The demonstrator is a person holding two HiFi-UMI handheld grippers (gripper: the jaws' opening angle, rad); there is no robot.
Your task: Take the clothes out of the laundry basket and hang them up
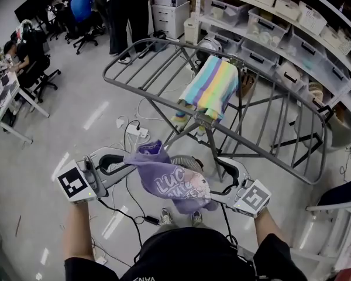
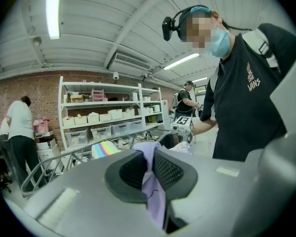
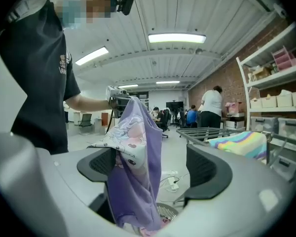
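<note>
A purple printed garment (image 1: 169, 183) hangs between my two grippers, in front of the grey drying rack (image 1: 164, 51). My left gripper (image 1: 127, 160) is shut on one edge of it; in the left gripper view the cloth (image 2: 155, 191) is pinched between the dark pads. My right gripper (image 1: 215, 183) stands open. In the right gripper view the garment (image 3: 135, 181) drapes against the left pad (image 3: 101, 164), and a wide gap separates it from the other pad (image 3: 204, 169). A rainbow-striped cloth (image 1: 213, 86) hangs over the rack. The laundry basket (image 3: 165, 214) shows below the garment.
Shelves with storage bins (image 1: 269, 22) line the wall behind the rack. A power strip and cables (image 1: 134, 130) lie on the floor under the rack's near side. A person (image 1: 128, 10) stands at the back, and others sit at desks (image 1: 11, 92) on the left.
</note>
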